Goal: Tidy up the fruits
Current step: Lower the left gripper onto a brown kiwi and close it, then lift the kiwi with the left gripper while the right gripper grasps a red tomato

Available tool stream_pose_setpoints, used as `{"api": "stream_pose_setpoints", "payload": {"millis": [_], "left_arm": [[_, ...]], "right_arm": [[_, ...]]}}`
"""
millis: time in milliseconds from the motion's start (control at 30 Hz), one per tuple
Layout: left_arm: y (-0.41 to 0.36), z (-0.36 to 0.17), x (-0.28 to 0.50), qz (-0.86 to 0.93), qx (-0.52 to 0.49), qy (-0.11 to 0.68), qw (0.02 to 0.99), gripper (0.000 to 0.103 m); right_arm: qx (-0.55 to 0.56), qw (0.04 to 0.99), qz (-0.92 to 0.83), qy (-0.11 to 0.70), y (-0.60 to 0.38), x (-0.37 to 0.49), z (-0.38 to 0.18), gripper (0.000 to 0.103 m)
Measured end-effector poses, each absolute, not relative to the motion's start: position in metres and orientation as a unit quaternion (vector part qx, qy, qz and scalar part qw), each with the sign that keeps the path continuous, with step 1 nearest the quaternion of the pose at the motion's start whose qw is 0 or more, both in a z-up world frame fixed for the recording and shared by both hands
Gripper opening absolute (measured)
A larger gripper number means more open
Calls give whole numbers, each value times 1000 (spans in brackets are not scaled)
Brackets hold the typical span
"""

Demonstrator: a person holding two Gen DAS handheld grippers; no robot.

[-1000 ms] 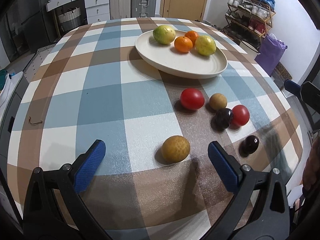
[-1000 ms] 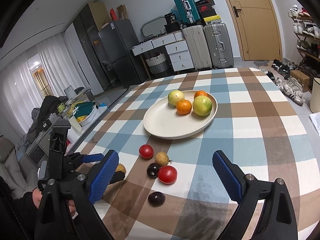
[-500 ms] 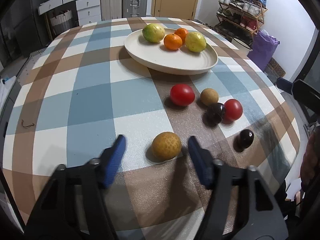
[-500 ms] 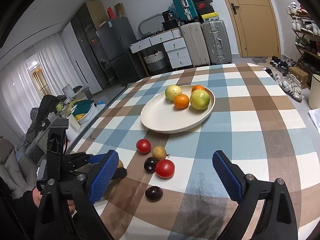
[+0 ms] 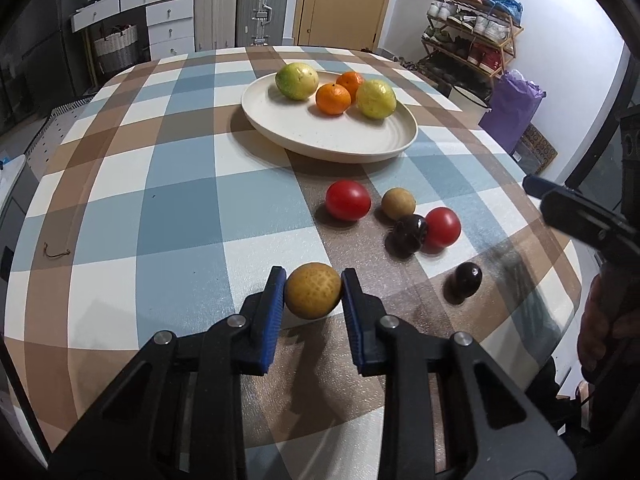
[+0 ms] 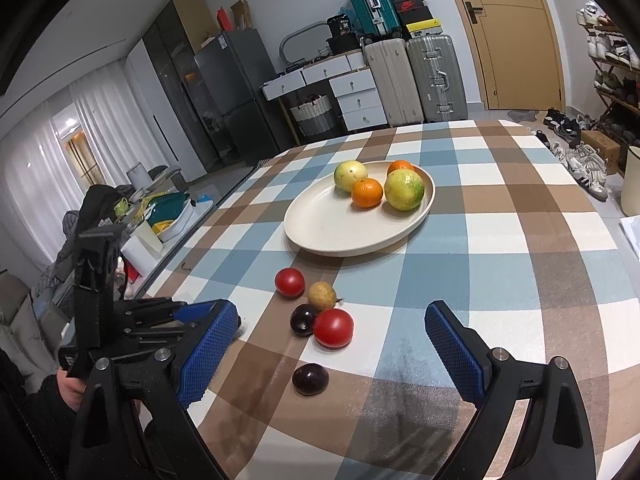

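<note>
four fruits sit on the plate [image 5: 384,148] ahead, my left gripper [image 5: 313,292] just clamped the yellow-brown fruit [image 5: 313,290], right gripper [image 6: 328,344] gaping, five loose.

Both the left gripper [image 5: 313,295] and the right gripper [image 6: 330,350] are built of matte black plastic arms with triangular cut-outs and round silver screws at the pivots. Their jaws carry bright blue rubber pads [image 6: 208,350] with a fine dimpled texture. A dark sleeve [image 6: 36,420] covers the person's wrist.
</note>
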State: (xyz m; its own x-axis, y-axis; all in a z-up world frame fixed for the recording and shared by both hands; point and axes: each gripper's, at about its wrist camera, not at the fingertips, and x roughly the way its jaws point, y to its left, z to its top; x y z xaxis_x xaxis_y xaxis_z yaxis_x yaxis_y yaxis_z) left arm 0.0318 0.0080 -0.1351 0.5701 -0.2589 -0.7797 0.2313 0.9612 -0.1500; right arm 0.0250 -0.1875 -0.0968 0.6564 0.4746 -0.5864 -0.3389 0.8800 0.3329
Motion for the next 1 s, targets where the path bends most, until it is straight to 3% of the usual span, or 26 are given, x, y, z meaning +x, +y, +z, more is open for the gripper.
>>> {"api": "stream_pose_setpoints", "payload": {"millis": [500, 767, 900, 1000], "left_arm": [[18, -126, 20, -142, -32, 431, 890, 25], [24, -126, 18, -140, -43, 430, 891, 25], [27, -127, 18, -139, -46, 431, 891, 25], [30, -129, 19, -137, -49, 433, 889, 25]], "right_arm": [[62, 888, 223, 397, -173, 39, -125, 96], [39, 885, 222, 408, -164, 47, -132, 87], [25, 881, 225, 415, -157, 51, -135, 79], [14, 878, 231, 419, -152, 53, -137, 66]]}}
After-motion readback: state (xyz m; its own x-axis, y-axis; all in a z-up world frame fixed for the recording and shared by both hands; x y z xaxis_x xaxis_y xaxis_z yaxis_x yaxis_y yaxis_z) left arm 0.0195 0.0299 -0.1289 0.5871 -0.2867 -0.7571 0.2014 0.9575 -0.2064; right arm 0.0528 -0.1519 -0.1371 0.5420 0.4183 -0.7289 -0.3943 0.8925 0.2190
